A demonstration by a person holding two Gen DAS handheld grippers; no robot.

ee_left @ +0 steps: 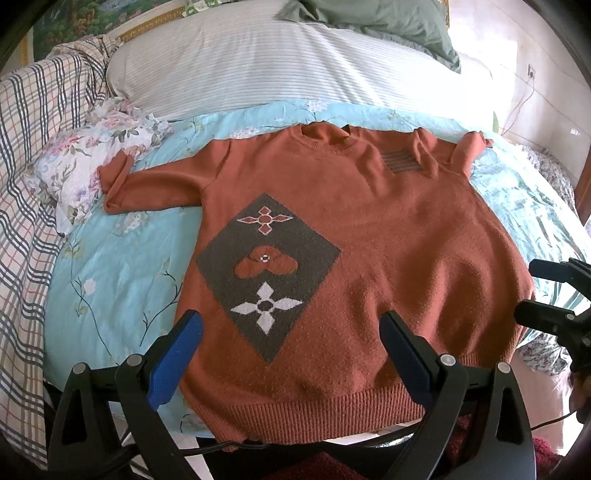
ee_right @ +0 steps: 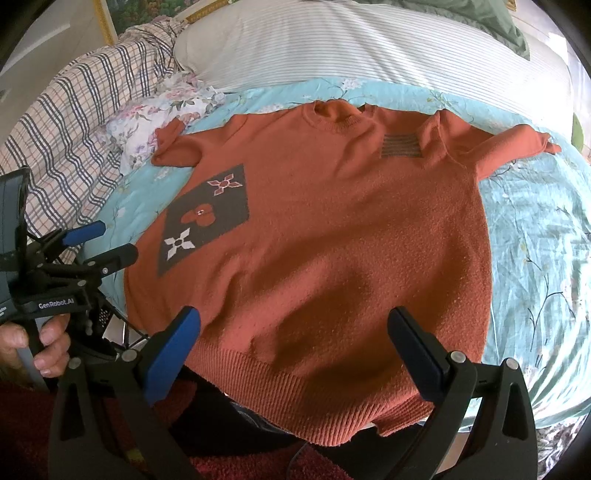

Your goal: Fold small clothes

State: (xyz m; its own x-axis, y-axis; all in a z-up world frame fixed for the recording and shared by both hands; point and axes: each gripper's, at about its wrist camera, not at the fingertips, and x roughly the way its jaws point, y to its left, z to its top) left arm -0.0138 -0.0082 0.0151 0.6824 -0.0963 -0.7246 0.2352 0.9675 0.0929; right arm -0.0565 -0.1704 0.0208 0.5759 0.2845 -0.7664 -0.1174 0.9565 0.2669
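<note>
- Nearest the lens, the left gripper (ee_left: 291, 321) hangs over the ribbed hem with its jaws spread wide and nothing between them; two fingers, each with a flat blue pad on a black hinged frame.
- Same story for the right gripper (ee_right: 295, 319): two fingers, jaws wide apart, gripping nothing, poised over the hem's right half.
- In the right wrist view the person's left hand (ee_right: 44, 343) wraps the grey handle of its tool, fingernails showing.
- One rust-orange knitted sweater (ee_left: 369, 240) lies flat, front up, on the bed, its hem (ee_left: 314, 413) a band of close vertical ribbing that hangs a little past the near edge.
- The knit is fuzzy and pilled; a dark brown diamond panel (ee_left: 267, 273) carries three flower motifs, one white, two rust.
- Higher up, a small striped patch (ee_left: 400, 162) sits on the chest, beside a ribbed round collar (ee_left: 325, 136).
- Two sleeves spread outward, left one (ee_left: 147, 181) bent at the cuff, right one (ee_left: 469, 147) bunched.
- Under it all, a smooth light-blue floral quilt (ee_left: 122, 258).
- Farther left, a crumpled floral cloth (ee_left: 92, 155) and a plaid blanket (ee_left: 33, 147).
- Farthest back, a white pinstriped pillow (ee_left: 277, 62) and a green pillow (ee_left: 369, 22).
</note>
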